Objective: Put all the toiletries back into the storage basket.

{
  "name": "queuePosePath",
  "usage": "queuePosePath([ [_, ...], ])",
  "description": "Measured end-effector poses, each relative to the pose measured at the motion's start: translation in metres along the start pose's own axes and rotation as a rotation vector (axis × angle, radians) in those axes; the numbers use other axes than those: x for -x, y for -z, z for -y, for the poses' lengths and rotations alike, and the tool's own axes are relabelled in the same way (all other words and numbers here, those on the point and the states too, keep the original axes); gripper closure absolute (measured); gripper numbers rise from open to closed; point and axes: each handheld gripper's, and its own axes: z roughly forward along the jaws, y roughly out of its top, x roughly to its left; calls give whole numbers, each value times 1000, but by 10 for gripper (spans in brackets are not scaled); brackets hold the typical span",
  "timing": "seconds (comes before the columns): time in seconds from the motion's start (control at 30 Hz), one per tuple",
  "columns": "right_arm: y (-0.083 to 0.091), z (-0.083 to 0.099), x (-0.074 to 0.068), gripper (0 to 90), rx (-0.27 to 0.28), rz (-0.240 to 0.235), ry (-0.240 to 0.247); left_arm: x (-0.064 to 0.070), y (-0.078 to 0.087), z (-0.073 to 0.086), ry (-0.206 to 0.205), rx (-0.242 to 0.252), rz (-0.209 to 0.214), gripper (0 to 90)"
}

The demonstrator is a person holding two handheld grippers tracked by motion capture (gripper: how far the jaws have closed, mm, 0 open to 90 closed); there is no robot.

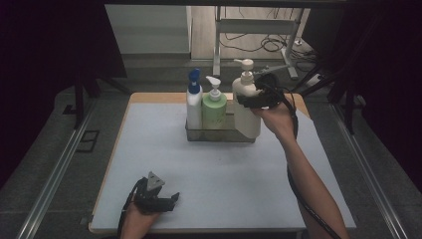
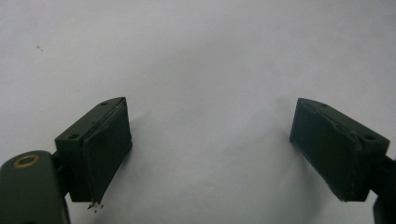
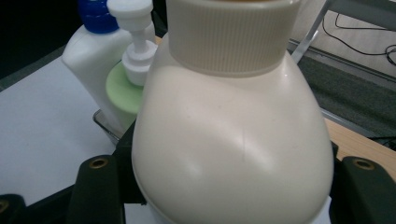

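A cream pump bottle (image 1: 246, 107) stands at the right end of a clear tray (image 1: 219, 134), and my right gripper (image 1: 255, 97) is shut on its upper body (image 3: 233, 140), jaws on both sides. A green pump bottle (image 1: 214, 109) and a white bottle with a blue cap (image 1: 193, 102) stand in the tray to its left; they appear behind the cream bottle as the green bottle (image 3: 122, 86) and the white bottle (image 3: 91, 56). My left gripper (image 1: 166, 201) rests near the table's front edge, open, with bare tabletop between its fingers (image 2: 100, 149).
The light grey mat (image 1: 219, 169) covers most of the wooden table (image 1: 149, 97). Beyond the far edge stand a metal frame leg (image 1: 217, 50) and floor cables (image 1: 268, 42). Rails run along both sides of the table.
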Motion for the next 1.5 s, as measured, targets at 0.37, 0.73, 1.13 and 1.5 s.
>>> queuePosePath([
  [0.37, -20, -5, 4, 363, 20, 22, -9, 0, 0, 0, 0, 0, 0, 124],
  [0.73, -41, -8, 11, 364, 58, 52, -42, 0, 0, 0, 1, 1, 1, 124],
  [1.13, -63, 2, 17, 363, 90, 82, -48, 0, 0, 0, 2, -2, 1, 124],
  [1.5, -69, 12, 16, 362, 52, 67, -58, 0, 0, 0, 2, -2, 1, 124],
])
